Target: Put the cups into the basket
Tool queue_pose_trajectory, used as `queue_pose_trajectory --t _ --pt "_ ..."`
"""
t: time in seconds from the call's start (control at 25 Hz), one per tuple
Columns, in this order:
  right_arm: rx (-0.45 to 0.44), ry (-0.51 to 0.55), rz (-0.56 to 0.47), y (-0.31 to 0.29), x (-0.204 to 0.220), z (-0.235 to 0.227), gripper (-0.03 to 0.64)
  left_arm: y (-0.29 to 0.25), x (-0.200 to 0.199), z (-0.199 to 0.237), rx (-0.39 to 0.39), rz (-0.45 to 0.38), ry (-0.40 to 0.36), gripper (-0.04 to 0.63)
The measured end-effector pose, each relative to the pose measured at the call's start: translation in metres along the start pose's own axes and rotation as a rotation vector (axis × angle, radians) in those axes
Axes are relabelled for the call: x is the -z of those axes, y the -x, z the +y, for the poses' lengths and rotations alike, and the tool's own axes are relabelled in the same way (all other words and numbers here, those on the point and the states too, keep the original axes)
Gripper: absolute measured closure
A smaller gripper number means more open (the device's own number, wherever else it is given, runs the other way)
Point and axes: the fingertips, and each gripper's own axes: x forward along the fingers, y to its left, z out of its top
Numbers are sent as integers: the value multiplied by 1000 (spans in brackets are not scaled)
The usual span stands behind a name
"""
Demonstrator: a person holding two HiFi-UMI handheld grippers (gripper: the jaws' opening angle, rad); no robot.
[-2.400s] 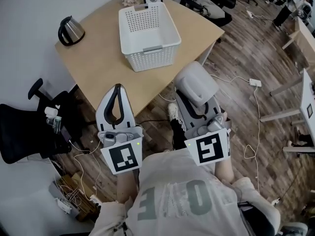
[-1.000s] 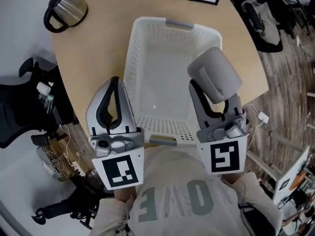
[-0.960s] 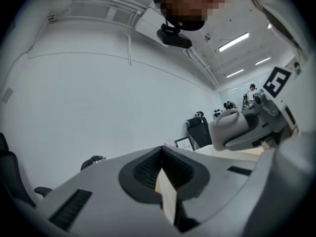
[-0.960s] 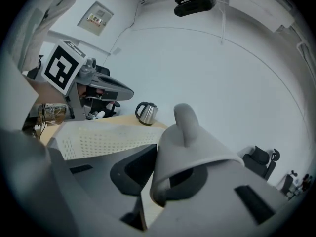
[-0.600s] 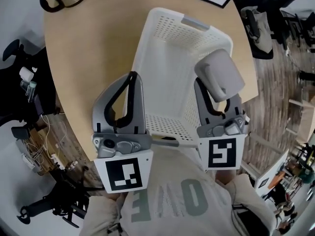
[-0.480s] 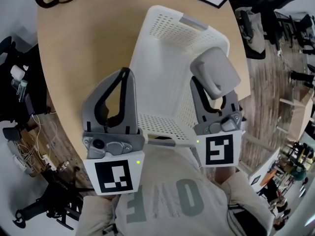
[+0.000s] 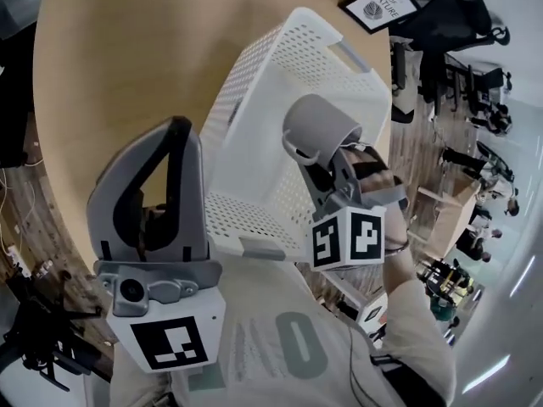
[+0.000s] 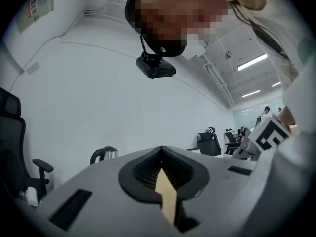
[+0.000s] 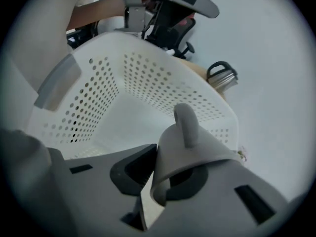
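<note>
One grey cup (image 7: 321,130) clamped by its wall in right gripper (image 9: 150,174) jaws, over white basket (image 7: 254,47), left gripper (image 8: 162,174) jaws closed, empty

basket (image 7: 254,117) on table (image 7: 110,58), cup (image 7: 318,130) above basket, frame (image 7: 379,5) behind

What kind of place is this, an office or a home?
Probably an office: black swivel chairs, ceiling strip lights, and a plain wooden table.

A grey handled cup (image 7: 321,128), gripped at its rim, tilts over the open white perforated basket (image 7: 253,85).
</note>
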Motion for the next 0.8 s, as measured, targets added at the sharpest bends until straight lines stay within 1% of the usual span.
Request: queue_pose_trajectory --t 0.16,0.24,0.44,0.56,0.68,0.8 --pt "-105 120 78 -27 5 19 574 6 23 18 -62 40 36 587" --pt "-153 166 98 -40 5 31 574 10 31 27 -84 53 57 586" --pt "-295 227 161 -73 6 57 574 9 46 43 -101 71 55 587" --pt "-356 264 197 -88 8 73 574 9 56 49 -110 86 67 586" --pt "-382 277 206 -99 9 82 574 6 66 51 -108 103 74 587" --pt "-355 285 202 -110 11 82 570 2 71 50 -103 112 79 586"
